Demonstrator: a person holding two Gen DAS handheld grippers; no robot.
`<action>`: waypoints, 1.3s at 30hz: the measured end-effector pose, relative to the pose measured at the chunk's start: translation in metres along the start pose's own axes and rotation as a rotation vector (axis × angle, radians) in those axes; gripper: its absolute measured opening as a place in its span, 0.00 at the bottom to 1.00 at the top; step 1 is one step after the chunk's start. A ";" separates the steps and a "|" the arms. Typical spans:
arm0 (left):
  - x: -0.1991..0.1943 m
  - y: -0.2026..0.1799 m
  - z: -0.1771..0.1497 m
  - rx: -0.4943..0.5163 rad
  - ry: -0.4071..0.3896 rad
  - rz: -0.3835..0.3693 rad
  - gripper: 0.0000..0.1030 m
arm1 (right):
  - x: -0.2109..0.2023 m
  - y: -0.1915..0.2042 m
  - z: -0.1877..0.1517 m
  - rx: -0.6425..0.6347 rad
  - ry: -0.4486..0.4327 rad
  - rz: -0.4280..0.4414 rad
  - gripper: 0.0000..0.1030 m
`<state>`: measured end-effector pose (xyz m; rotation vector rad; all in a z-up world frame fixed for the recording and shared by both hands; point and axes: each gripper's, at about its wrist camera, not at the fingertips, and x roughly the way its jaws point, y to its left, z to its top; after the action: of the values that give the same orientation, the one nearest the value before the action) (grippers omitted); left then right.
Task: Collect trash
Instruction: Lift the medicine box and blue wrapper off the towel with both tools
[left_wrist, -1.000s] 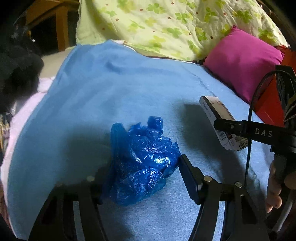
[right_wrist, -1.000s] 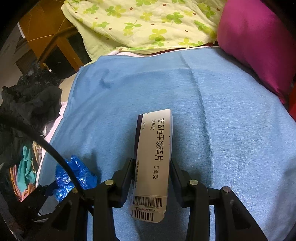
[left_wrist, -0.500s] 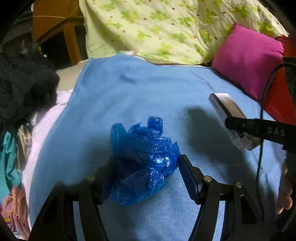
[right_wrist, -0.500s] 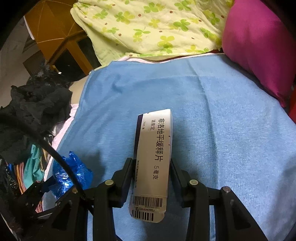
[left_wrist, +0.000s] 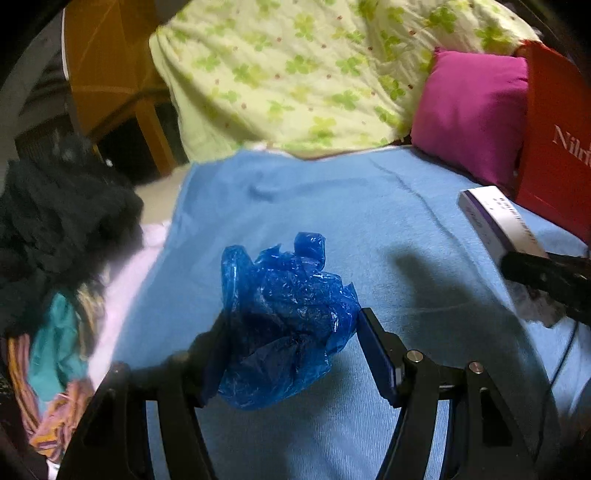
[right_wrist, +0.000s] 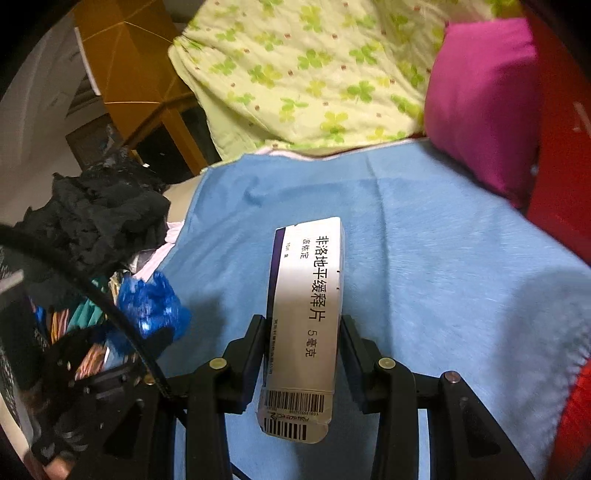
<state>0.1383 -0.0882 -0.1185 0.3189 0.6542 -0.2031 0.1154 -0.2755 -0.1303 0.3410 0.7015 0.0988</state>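
blue plastic bag (left_wrist: 284, 317): crumpled, held above blue cloth | medicine box (right_wrist: 306, 317): white, long, barcode end near camera, lifted

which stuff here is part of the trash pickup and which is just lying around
Job:
- blue bag, clamped in left gripper
- medicine box, clamped in right gripper

Lying about:
- blue sheet
- pink pillow
- clover quilt
- red bag
- black clothes
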 end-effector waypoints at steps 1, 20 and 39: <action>-0.005 -0.002 -0.002 -0.004 -0.002 -0.002 0.66 | -0.010 -0.001 -0.006 -0.006 -0.012 -0.003 0.41; -0.137 -0.008 0.004 -0.098 -0.131 0.086 0.66 | -0.136 -0.001 -0.044 -0.035 -0.106 0.013 0.41; -0.227 0.002 0.016 -0.120 -0.282 0.118 0.66 | -0.214 0.049 -0.052 -0.149 -0.234 0.048 0.41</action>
<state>-0.0284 -0.0731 0.0351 0.2075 0.3658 -0.0932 -0.0796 -0.2585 -0.0190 0.2222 0.4509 0.1534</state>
